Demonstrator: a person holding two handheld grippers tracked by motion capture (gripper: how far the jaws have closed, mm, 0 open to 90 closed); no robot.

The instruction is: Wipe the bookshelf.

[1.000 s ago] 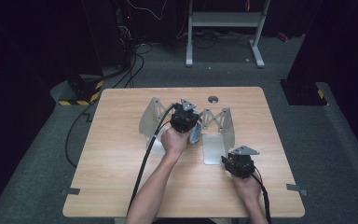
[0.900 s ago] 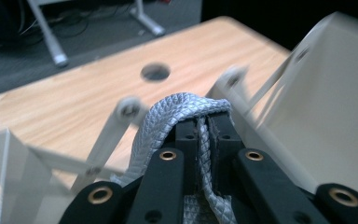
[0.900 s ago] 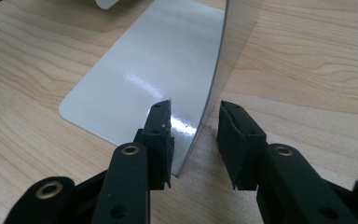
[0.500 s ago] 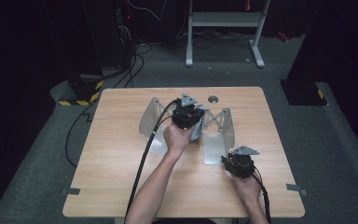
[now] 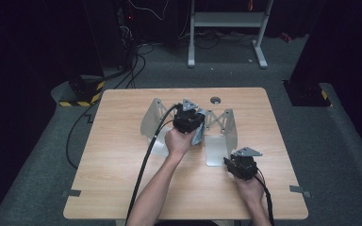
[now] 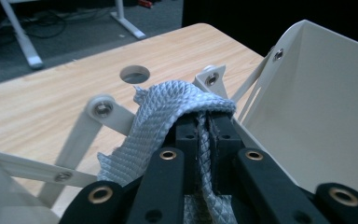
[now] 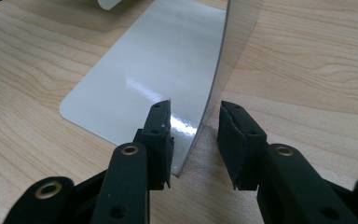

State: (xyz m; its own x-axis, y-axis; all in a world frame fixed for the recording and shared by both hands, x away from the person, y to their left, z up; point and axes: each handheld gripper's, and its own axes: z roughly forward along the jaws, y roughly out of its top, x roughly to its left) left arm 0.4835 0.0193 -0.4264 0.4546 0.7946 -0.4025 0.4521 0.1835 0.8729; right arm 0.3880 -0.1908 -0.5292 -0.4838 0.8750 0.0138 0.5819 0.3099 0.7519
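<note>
Grey strap [image 6: 168,112] pinched in left gripper [image 6: 204,122], right gripper [image 7: 193,135] astride metal plate [image 7: 158,79]

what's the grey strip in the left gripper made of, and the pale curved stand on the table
The grey strip looks like woven fabric webbing: a raised diamond weave, a frayed end, and it folds limply over the shut left gripper. The curved stand seems to be thin sheet metal or rigid plastic with a smooth, glossy off-white coating: it mirrors highlights, has rounded corners, and is riveted to struts. Which of the two is unclear.
</note>
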